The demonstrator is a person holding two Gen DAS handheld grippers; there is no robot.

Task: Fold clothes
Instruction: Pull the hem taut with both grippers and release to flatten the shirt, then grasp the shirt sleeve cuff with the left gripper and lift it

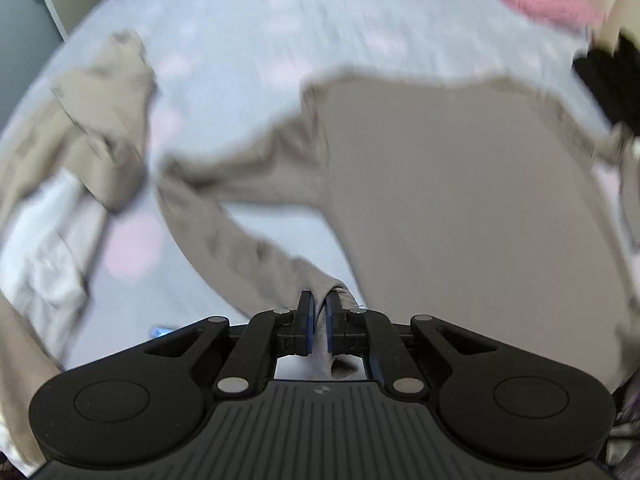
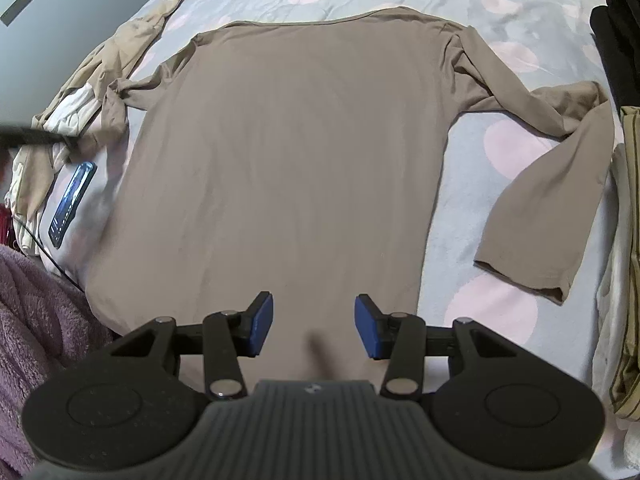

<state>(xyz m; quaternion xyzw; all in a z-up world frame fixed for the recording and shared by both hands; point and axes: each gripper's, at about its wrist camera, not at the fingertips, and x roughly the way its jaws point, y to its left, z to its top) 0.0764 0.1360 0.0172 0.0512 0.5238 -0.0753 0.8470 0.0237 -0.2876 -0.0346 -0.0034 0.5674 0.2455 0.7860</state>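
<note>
A taupe long-sleeved shirt (image 2: 296, 140) lies spread flat on the bed, neckline at the far side. In the left wrist view, which is blurred, my left gripper (image 1: 319, 300) is shut on the cuff of one sleeve (image 1: 224, 220). That sleeve stretches up from the bed toward the jaws, beside the shirt's body (image 1: 460, 200). My right gripper (image 2: 314, 312) stands open just over the shirt's near hem, with nothing between its blue pads (image 2: 262, 320). The other sleeve (image 2: 552, 184) lies bent on the bed at the right.
The bed cover (image 2: 480, 0) is pale blue with pink dots. At the left lie a phone (image 2: 72, 200), a beige and white heap of clothes (image 2: 100, 64) and a purple fleece (image 2: 36, 300). Black clothing (image 2: 616, 40) and folded olive garments (image 2: 628, 240) line the right edge.
</note>
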